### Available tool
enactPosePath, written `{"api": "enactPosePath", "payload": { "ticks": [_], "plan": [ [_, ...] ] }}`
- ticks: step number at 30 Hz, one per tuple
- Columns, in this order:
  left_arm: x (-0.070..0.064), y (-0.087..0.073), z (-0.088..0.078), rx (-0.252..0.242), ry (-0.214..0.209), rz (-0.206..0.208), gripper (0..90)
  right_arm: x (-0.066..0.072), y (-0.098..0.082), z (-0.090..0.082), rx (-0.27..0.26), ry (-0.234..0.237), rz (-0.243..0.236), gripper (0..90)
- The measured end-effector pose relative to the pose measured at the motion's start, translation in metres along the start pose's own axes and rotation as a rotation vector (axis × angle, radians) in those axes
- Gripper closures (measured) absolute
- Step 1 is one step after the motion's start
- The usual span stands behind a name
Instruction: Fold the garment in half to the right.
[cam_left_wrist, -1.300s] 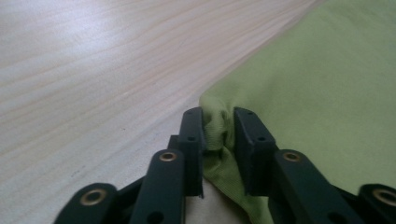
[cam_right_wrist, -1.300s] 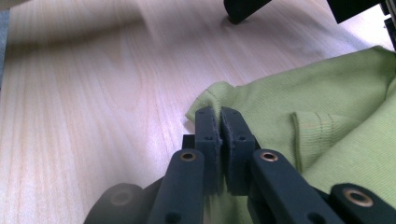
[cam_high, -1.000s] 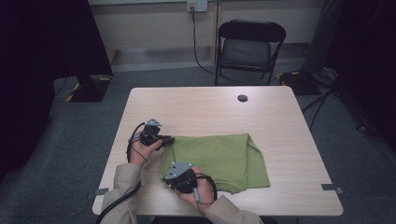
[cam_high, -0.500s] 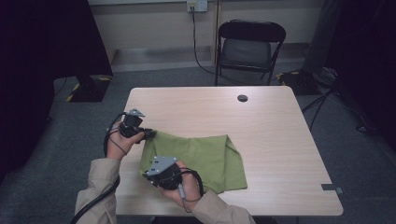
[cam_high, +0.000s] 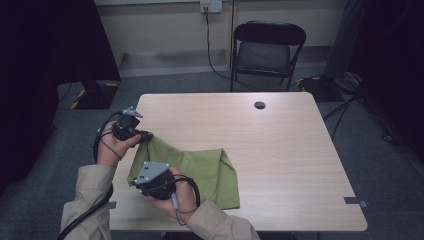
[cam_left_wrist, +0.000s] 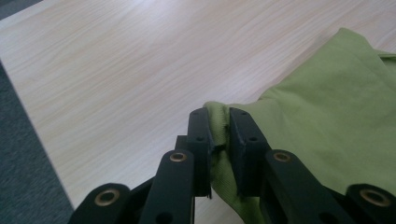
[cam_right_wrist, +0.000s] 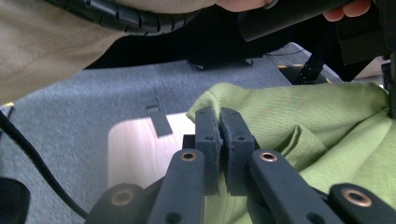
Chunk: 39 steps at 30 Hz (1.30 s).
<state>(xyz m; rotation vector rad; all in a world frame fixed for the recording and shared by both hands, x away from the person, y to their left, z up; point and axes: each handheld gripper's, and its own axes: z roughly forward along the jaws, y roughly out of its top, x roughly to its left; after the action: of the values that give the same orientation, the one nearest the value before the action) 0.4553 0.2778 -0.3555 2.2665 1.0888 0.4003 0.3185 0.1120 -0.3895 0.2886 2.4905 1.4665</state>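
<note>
Green cloth (cam_high: 200, 172) is lying on the near left part of the pale wooden tabletop (cam_high: 280, 150), and we are holding it at two points along its left edge. Our left gripper (cam_high: 145, 135) is pinching the far left corner, lifted off the wood; in the left gripper view the jaws are standing narrow with a fold of the cloth (cam_left_wrist: 327, 116) pressed between the pads, the fabric bunching out just above the tips. Our right gripper (cam_high: 152, 182) is clamping the near left corner; in the right gripper view its jaws are nearly touching, with only a thin ridge of the cloth (cam_right_wrist: 289, 121) between them. From the high view our right hand (cam_high: 182, 197) and the gripper body are covering that near corner, so we cannot make out the grip itself there, nor how much of the cloth is lying beneath the hand. The cloth's long axis is running from the raised left edge toward the right, where the far end is resting flat on the wood. In the right gripper view our beige sleeve (cam_right_wrist: 70, 42) is filling the upper left, and the tabletop's corner (cam_right_wrist: 140, 149) is partly hidden behind the jaws. Beyond the tabletop a folding chair (cam_high: 267, 50) is standing against the wall.
</note>
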Motion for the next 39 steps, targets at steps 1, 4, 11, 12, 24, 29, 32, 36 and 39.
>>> {"api": "enactPosePath", "payload": {
  "ticks": [1,4,11,12,24,29,32,36,39],
  "plan": [
    [0.000,0.002,-0.002,0.004,0.006,0.005,79.5,-0.001,0.001,-0.001,-0.006,-0.001,0.001,86.4],
    [-0.002,0.006,-0.004,0.006,0.001,0.006,79.5,-0.002,0.001,-0.004,-0.010,0.001,0.005,86.4],
    [-0.017,0.022,0.004,0.001,-0.030,0.008,79.6,-0.009,-0.009,-0.020,-0.018,0.001,0.027,86.4],
    [-0.020,0.025,0.005,0.001,-0.034,0.011,79.6,-0.011,-0.010,-0.023,-0.019,-0.001,0.028,86.4],
    [-0.061,0.070,0.019,0.039,-0.062,0.075,79.5,-0.027,-0.029,-0.069,-0.030,-0.032,0.043,86.4],
    [-0.075,0.084,0.029,0.064,-0.074,0.093,79.5,-0.035,-0.044,-0.089,-0.034,-0.053,0.072,86.3],
    [-0.084,0.091,0.038,0.080,-0.083,0.102,79.6,-0.040,-0.053,-0.100,-0.040,-0.058,0.091,86.3],
    [-0.096,0.098,0.052,0.101,-0.100,0.113,79.5,-0.044,-0.068,-0.111,-0.038,-0.067,0.125,86.2],
    [-0.105,0.104,0.062,0.118,-0.107,0.128,79.4,-0.048,-0.081,-0.119,-0.041,-0.075,0.145,86.1]
  ]
}}
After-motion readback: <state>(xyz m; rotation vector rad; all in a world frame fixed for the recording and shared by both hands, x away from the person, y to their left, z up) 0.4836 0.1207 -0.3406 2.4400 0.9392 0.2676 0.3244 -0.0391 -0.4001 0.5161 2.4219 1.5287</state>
